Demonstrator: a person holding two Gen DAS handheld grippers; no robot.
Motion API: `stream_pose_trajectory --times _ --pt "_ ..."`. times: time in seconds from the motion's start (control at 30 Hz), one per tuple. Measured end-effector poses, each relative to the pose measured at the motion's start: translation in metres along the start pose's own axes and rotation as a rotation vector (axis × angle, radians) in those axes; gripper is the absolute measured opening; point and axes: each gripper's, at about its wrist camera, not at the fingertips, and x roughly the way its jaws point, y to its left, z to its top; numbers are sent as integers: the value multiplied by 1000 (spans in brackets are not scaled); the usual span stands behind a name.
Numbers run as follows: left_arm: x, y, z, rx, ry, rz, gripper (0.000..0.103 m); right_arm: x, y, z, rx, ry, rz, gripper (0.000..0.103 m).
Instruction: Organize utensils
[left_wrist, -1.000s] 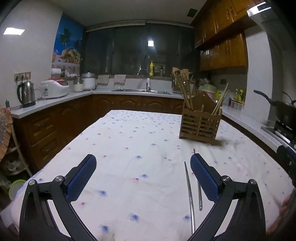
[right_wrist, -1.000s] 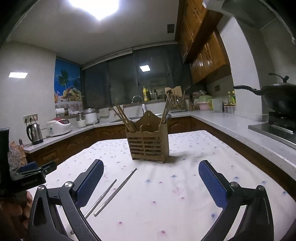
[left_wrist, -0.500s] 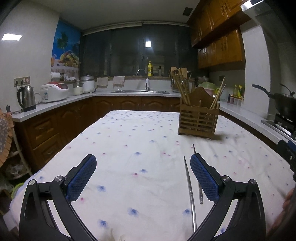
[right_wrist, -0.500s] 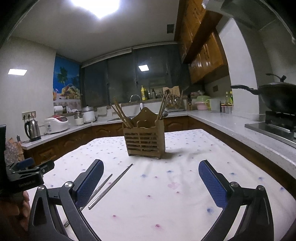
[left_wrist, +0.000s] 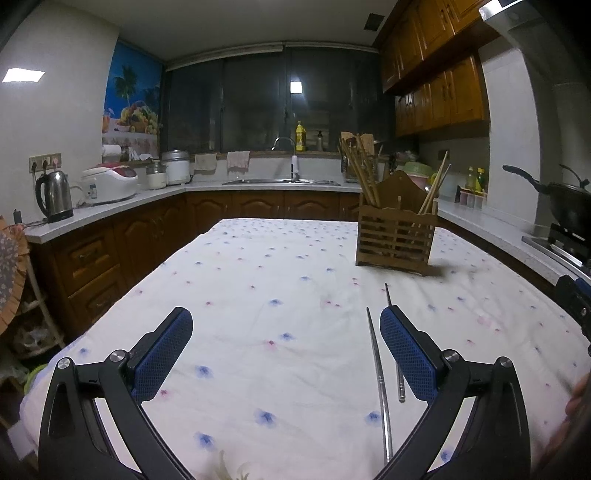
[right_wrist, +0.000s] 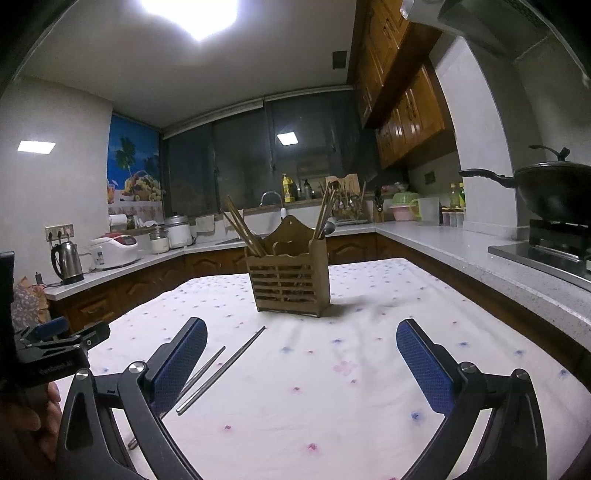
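Observation:
Two metal chopsticks (left_wrist: 377, 365) lie side by side on the flowered tablecloth (left_wrist: 266, 280), just inside my left gripper's right finger. In the right wrist view the metal chopsticks (right_wrist: 221, 369) lie beside the left finger. A wooden slatted utensil holder (left_wrist: 395, 236) with several wooden chopsticks stands further back; in the right wrist view the holder (right_wrist: 290, 277) is straight ahead. My left gripper (left_wrist: 286, 347) is open and empty above the cloth. My right gripper (right_wrist: 301, 362) is open and empty.
Kitchen counters run around the table, with a kettle (left_wrist: 55, 195) and rice cooker (left_wrist: 109, 184) at the left, a sink (left_wrist: 280, 181) at the back and a wok (right_wrist: 554, 192) on the stove at the right. The left gripper shows at the right wrist view's left edge (right_wrist: 55, 343).
Both views have shifted slightly; the holder sits a little lower and nearer in each. The chopsticks and the open jaws are unchanged.

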Motion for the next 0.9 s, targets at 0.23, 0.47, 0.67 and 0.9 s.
stream_pose_trajectory --times 0.23,0.47,0.67,0.9 --pt "-1 0 0 -3 -6 -10 103 -1 3 0 -3 -7 9 103" --pt "-3 0 1 0 -4 -9 103 -1 7 1 -1 -9 19 103" --pt "-3 0 1 8 0 -5 103 -1 7 2 0 -13 24 103" --pt "-3 0 1 6 -2 -5 103 -1 7 2 2 -14 25 103"
